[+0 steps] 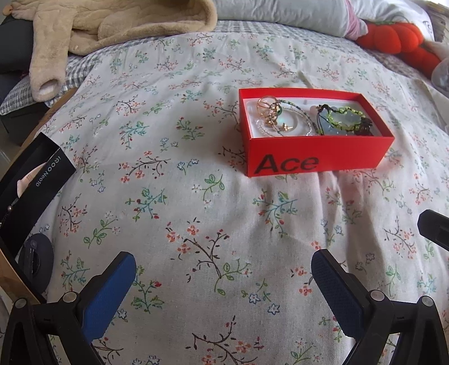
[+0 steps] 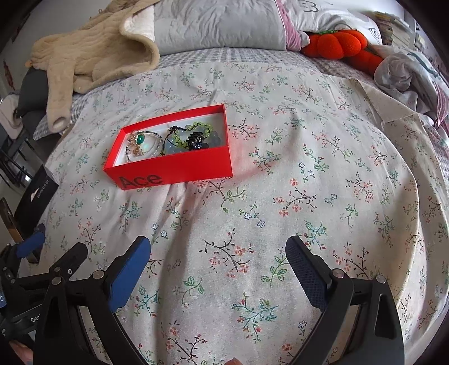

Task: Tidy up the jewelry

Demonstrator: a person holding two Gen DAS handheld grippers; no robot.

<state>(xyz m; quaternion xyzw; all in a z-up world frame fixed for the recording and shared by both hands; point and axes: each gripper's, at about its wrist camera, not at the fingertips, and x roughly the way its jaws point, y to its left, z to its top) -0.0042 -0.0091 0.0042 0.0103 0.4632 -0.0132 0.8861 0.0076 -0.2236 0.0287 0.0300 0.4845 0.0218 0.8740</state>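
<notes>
A red open box marked "Ace" lies on the floral bedspread; it also shows in the right wrist view. Inside lie gold rings, a beaded necklace, and a green beaded bracelet over pale stones. The right wrist view shows a green-stone ring and a dark charm in the box. My left gripper is open and empty, well short of the box. My right gripper is open and empty, to the box's near right.
A black box lies at the bed's left edge, also in the right wrist view. A beige fleece garment, grey pillows and an orange plush lie at the far end.
</notes>
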